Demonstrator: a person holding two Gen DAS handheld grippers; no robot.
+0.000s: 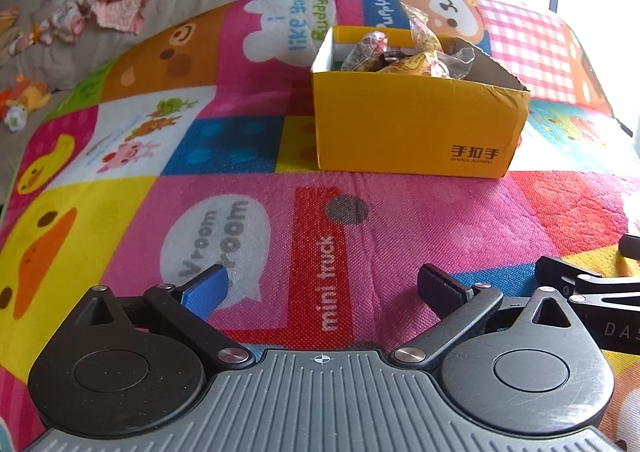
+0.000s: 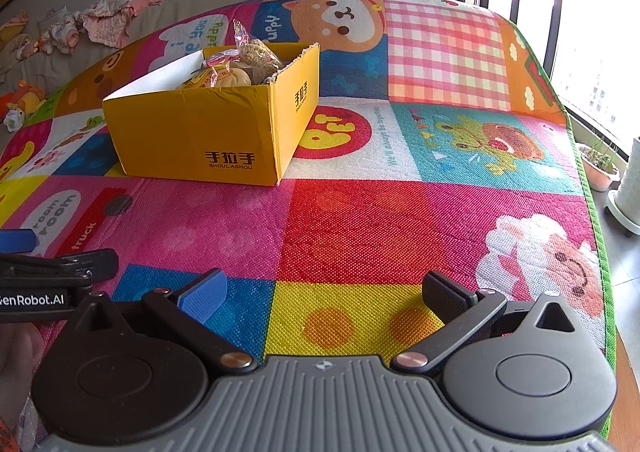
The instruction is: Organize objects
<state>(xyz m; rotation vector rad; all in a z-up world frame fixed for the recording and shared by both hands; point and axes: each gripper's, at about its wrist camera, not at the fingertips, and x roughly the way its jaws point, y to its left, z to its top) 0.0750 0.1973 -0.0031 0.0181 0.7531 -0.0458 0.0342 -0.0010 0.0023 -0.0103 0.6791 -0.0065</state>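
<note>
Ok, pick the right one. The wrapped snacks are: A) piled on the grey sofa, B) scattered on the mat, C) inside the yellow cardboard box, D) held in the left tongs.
C: the wrapped snacks sit inside the open yellow cardboard box on the play mat, while the left tongs and right tongs are both open and empty.

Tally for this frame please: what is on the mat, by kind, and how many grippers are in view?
Yellow cardboard box: 1
Wrapped snack packets in the box: at least 3, exact count unclear
Grippers: 2, left gripper and right gripper, both open
Total: at least 6
</note>
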